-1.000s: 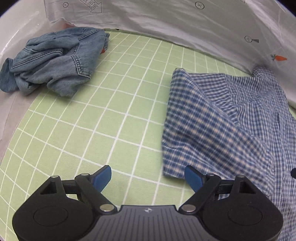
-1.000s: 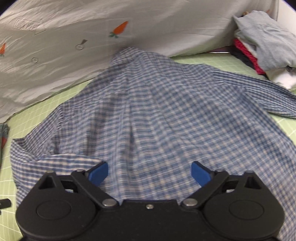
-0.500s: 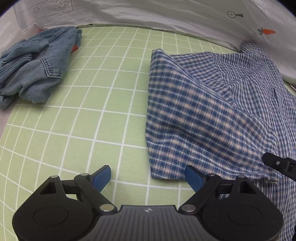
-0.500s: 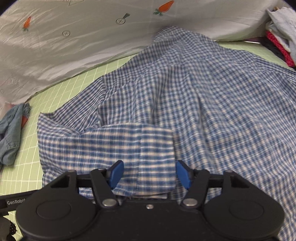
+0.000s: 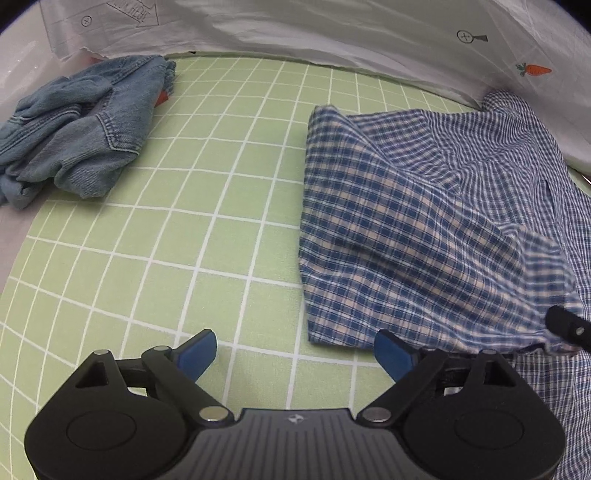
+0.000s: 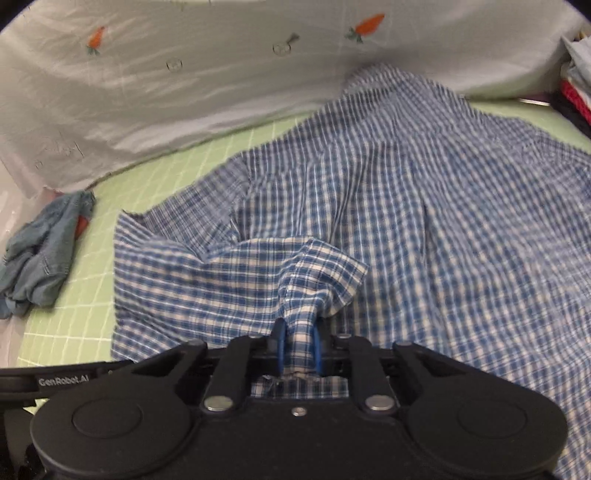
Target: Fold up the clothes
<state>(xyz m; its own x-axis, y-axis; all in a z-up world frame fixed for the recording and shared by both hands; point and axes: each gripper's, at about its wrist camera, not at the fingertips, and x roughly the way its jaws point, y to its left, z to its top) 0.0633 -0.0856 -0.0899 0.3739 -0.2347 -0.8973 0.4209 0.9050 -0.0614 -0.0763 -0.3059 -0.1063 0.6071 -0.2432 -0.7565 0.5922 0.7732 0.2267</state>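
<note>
A blue-and-white plaid shirt (image 5: 406, 229) lies spread over the right side of the green grid mat (image 5: 184, 240). In the right wrist view my right gripper (image 6: 298, 339) is closing on a bunched sleeve end of the plaid shirt (image 6: 424, 221); the blue pads pinch the fabric between them. Its black tip (image 5: 569, 326) shows at the right edge of the left wrist view, under the lifted sleeve. My left gripper (image 5: 295, 343) hovers over the mat at the shirt's near left corner. Its jaws are opening wide, with only mat between them and the right pad beside the hem.
A crumpled denim garment (image 5: 81, 140) lies at the far left of the mat (image 6: 40, 258). A white sheet with carrot prints (image 5: 332, 33) rises along the back edge. Stacked clothes (image 6: 576, 85) sit at the far right.
My right gripper moved left onto the folded sleeve end and closed on it, bunching the fabric. The left gripper's view shifted slightly; its jaws stayed wide.
</note>
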